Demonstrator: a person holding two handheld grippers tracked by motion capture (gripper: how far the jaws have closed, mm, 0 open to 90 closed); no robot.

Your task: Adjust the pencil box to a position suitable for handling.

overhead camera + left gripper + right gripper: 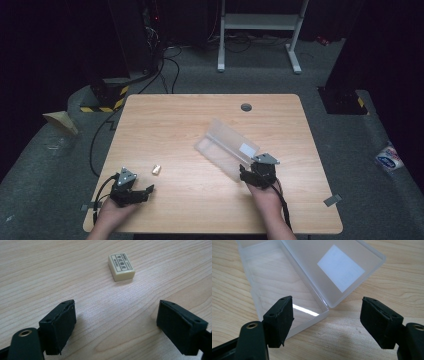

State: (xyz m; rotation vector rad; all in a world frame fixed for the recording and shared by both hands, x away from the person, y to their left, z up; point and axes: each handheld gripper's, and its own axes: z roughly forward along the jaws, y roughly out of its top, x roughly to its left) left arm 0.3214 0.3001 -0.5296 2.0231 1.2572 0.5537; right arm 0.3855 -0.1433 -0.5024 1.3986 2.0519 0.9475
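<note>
The left gripper (pixel 145 190) rests wide open and empty on the desk (pixel 175 130), aimed at the eraser (pixel 121 263) just ahead. The right gripper (pixel 243 173), open and empty too, straddles the near corner of the clear, open plastic case (pixel 287 287), likely to steady it.

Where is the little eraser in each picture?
High view: the eraser lies on the table at lower left, just up and right of the left gripper.
Left gripper view: it lies top centre, ahead of the open fingers, untouched.
Right gripper view: this picture looks at the clear box instead.
Shared landmark: the light wood grain of the table, under everything in all three.
</note>
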